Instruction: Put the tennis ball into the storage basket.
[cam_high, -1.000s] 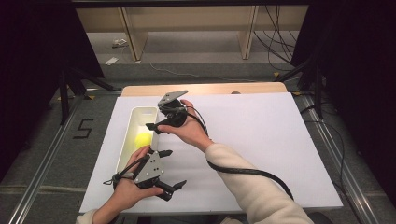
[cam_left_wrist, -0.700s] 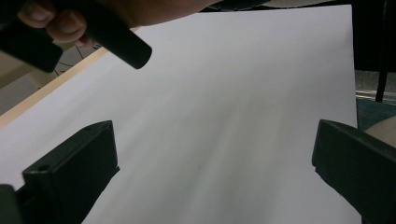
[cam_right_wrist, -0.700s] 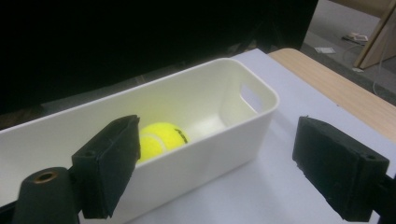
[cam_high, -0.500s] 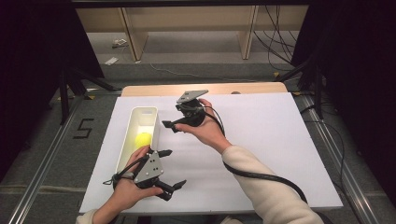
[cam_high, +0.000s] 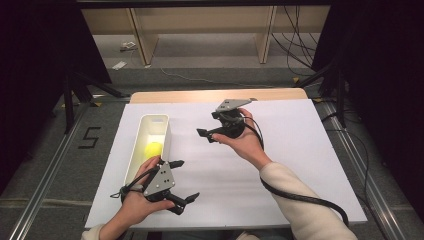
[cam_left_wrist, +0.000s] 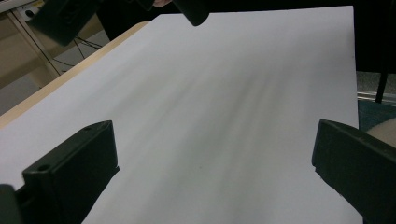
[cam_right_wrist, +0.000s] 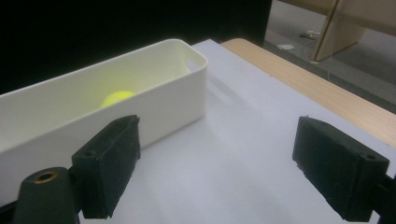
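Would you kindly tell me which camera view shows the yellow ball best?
The high view: the yellow ball lies in plain sight from above on the floor of the white bin, nothing covering it. The right gripper view catches just its top over the bin's near wall. The left gripper view faces the white table instead.

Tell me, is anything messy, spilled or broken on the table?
Nothing stands out. The yellow ball lies inside the white bin, which stands upright on the white sheet. Both tongs, left and right, are open and hold nothing.
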